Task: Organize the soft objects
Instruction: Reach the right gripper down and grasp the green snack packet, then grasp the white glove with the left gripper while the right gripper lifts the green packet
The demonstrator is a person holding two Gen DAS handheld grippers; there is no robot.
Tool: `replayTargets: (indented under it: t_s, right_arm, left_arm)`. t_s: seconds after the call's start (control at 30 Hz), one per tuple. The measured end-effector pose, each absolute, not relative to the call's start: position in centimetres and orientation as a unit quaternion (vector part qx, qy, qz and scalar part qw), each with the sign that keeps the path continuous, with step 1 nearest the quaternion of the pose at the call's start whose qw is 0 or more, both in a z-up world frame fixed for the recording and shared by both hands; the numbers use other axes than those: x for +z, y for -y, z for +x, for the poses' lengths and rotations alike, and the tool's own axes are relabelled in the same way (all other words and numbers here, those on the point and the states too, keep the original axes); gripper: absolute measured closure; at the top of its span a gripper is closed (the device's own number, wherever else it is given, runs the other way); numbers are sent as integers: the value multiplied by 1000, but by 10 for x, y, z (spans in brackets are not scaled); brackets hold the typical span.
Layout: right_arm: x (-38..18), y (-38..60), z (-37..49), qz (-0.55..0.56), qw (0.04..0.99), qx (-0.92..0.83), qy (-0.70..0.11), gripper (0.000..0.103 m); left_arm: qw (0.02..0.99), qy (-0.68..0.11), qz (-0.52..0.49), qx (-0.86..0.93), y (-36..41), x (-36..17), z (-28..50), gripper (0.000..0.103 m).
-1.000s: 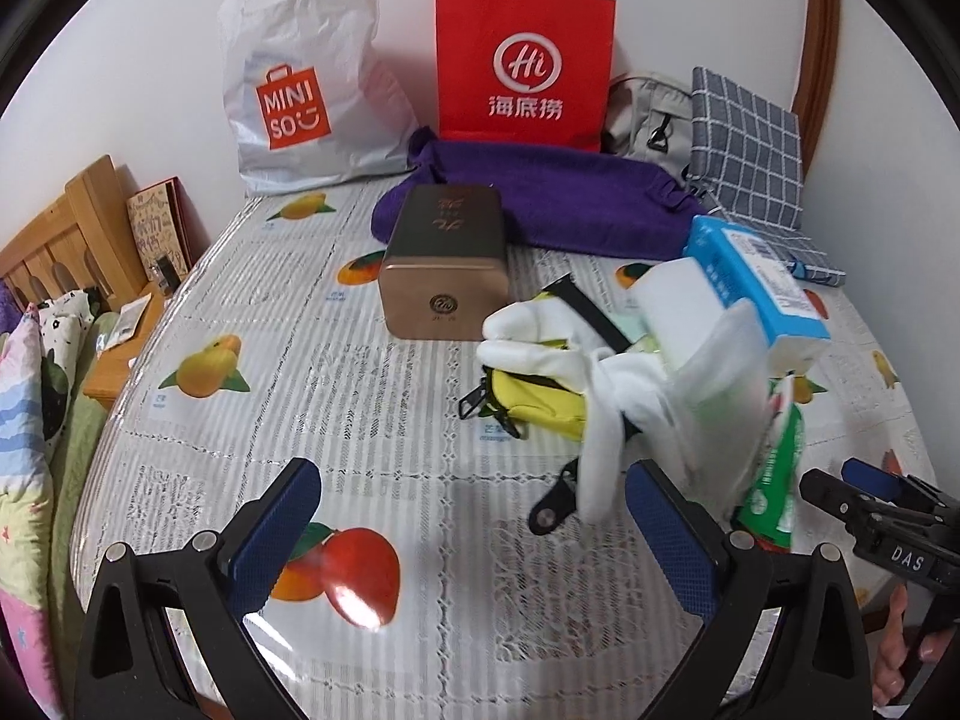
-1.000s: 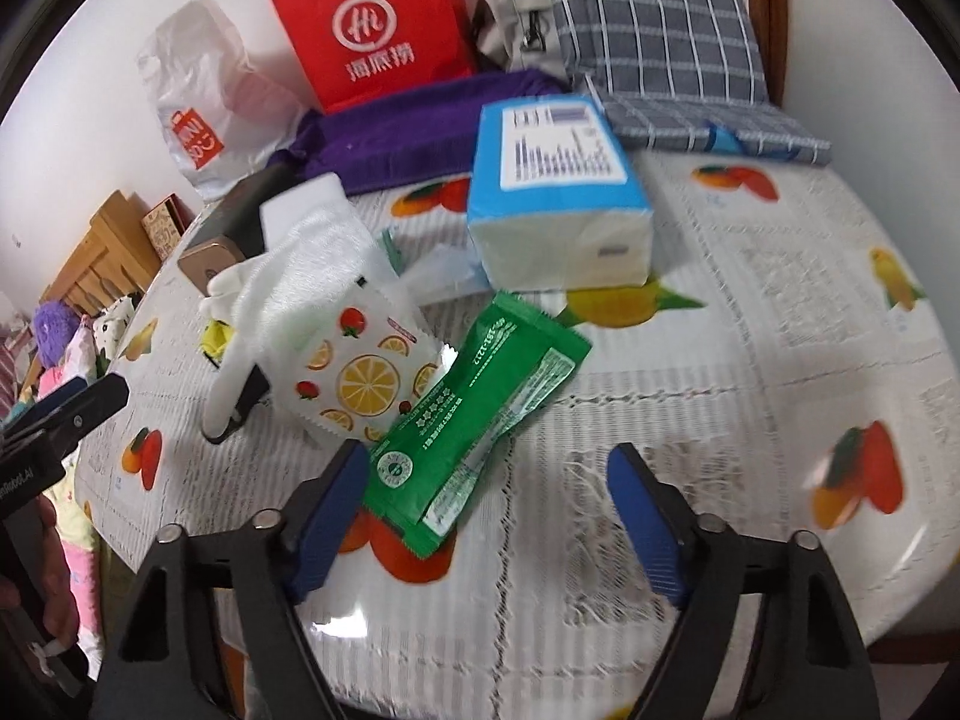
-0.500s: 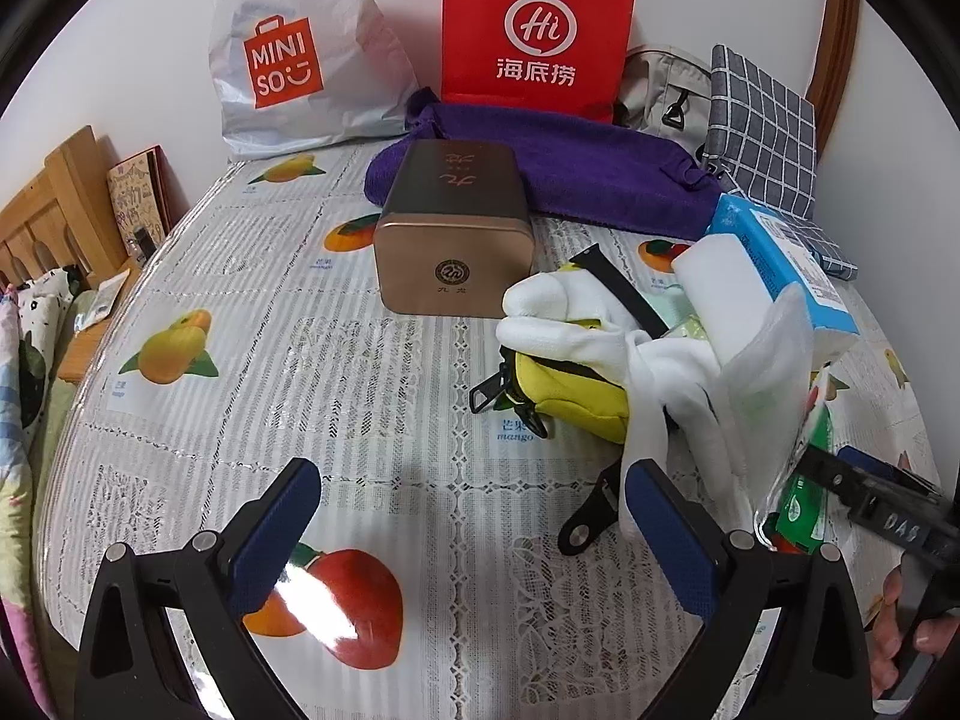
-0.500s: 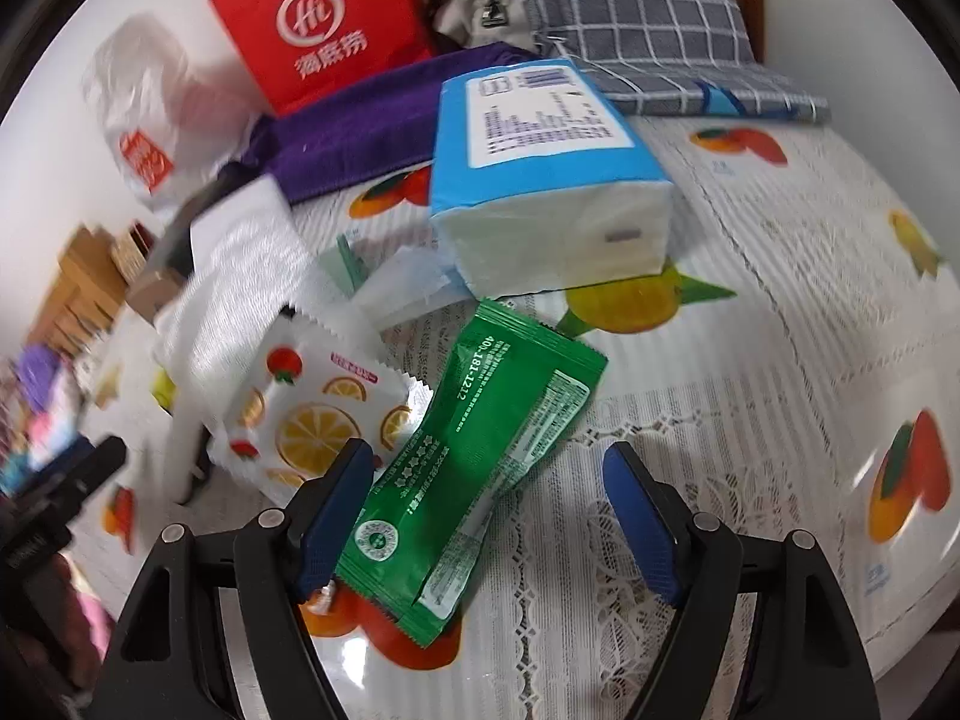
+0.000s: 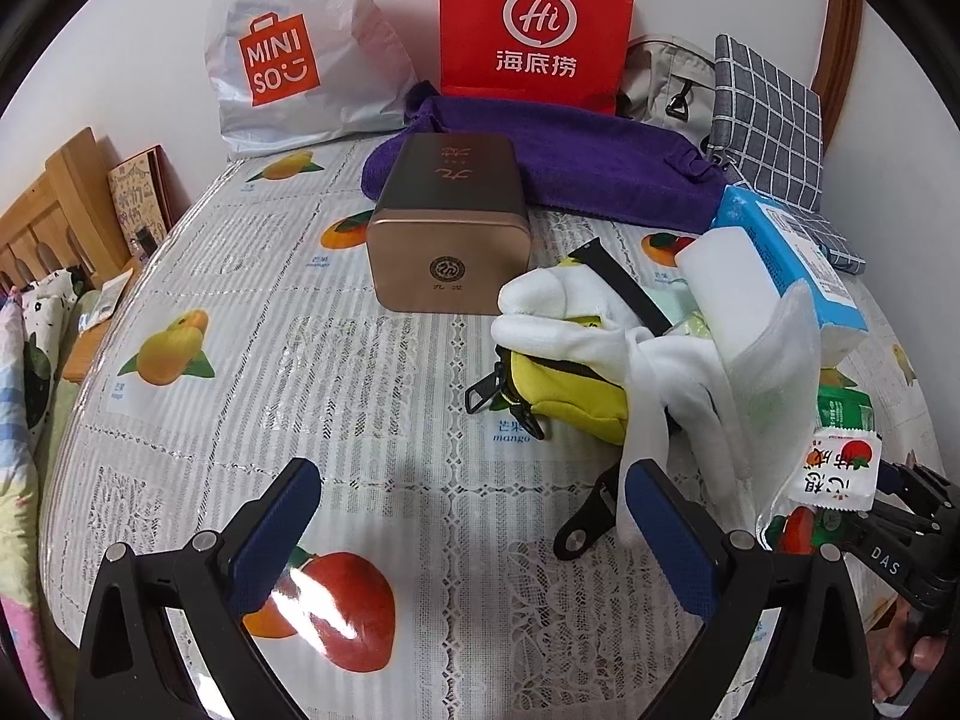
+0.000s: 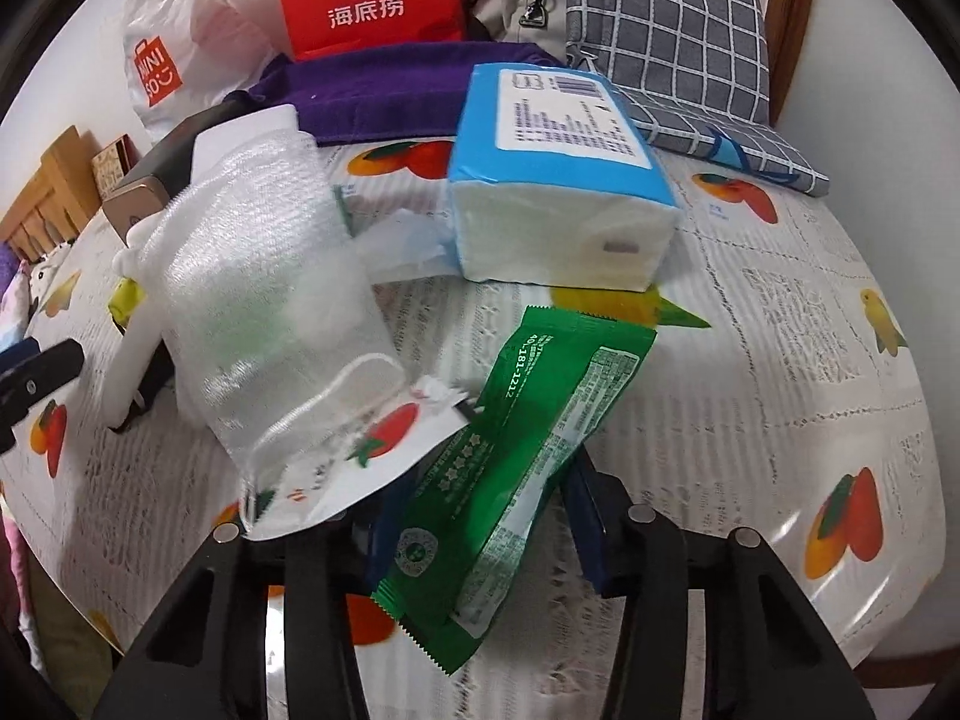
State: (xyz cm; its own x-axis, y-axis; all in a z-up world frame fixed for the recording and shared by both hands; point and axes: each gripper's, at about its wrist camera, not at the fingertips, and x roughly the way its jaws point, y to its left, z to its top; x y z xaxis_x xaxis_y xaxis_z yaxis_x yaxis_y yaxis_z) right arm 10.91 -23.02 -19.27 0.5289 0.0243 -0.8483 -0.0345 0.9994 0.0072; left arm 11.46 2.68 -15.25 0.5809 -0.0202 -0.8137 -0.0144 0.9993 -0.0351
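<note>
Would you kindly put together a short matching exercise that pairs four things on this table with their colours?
Things:
1. paper bag
2. towel
3. tin box
4. tissue pack

Colours:
A. purple
B. blue and white
C. red
D. gold-brown

Pairs: 1-C, 2-A, 3-D, 4-B

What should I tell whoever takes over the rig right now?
Right hand-held gripper: its jaws have just been closing and now clamp the green packet.
Left hand-held gripper: open, empty, above the fruit-print tablecloth.
White fruit-print packet and clear mesh pouch lie against the green packet. Blue tissue pack sits behind. White gloves drape over the yellow pouch; gold tin is beside them.
Done: the green packet is gripped. Left: everything else is unsorted.
</note>
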Motion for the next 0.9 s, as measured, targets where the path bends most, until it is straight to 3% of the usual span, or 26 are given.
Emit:
replayTargets:
  t_s: [0.5,0.67,0.73,0.9]
  right_arm:
    - [-197,280,108,-6,874,17,-485,55]
    - [-198,280,107,-12,883,36,-468,68]
    - [-195,288,108,-2,884,46,-466,81]
    - [-185,294,107,-5,889,63,-453,87]
  left_arm:
    - [887,-460,-36,-1,-30,-153,116,1]
    - [887,-460,-39,-4,-32,-154,115,1]
    - [887,-460,-43,-3,-36,-154,114,1]
    - [883,-465,-58,-2,-41,-157,117,1]
